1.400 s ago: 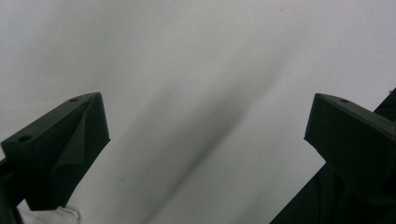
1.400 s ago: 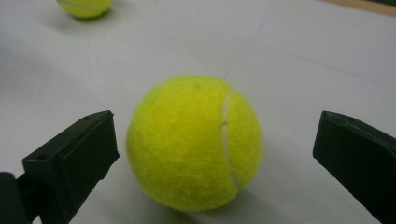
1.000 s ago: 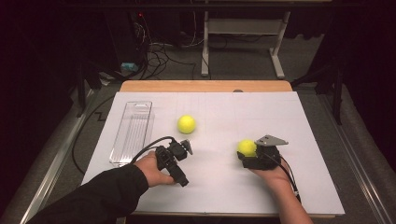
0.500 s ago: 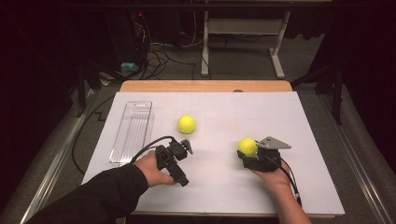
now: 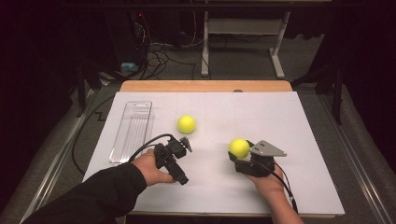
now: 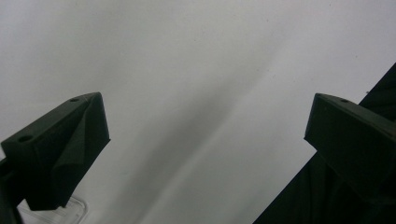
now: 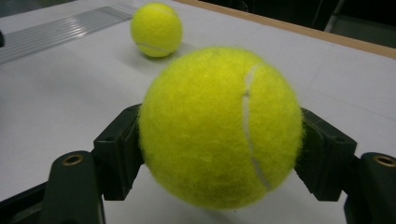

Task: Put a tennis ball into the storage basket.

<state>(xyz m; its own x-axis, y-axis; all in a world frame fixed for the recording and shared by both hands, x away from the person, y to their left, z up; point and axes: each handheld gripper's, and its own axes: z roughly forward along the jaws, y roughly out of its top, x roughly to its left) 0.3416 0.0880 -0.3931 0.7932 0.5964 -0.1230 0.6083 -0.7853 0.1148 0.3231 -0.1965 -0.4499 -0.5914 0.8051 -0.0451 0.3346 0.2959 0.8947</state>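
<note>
My right gripper (image 5: 240, 153) is shut on a yellow tennis ball (image 5: 239, 147) at the table's front right. In the right gripper view, that tennis ball (image 7: 219, 126) is squeezed between both black jaws, just above the white surface. A second tennis ball (image 5: 186, 124) lies loose near the middle of the table, also seen farther off as the second ball (image 7: 156, 29). My left gripper (image 5: 183, 144) is held low, just in front of that loose ball and apart from it. The left gripper (image 6: 205, 126) is open, with only white table between its jaws.
A clear plastic tray (image 5: 132, 130) lies lengthwise at the table's left side, its ribbed tray floor (image 7: 60, 28) visible beyond the far ball. The white table cover (image 5: 289, 116) ends at a wooden back edge (image 5: 205, 86). Cables and a desk frame stand on the floor behind.
My right gripper has shifted slightly to the left with the ball still in it. The left gripper and the loose ball have not moved.
</note>
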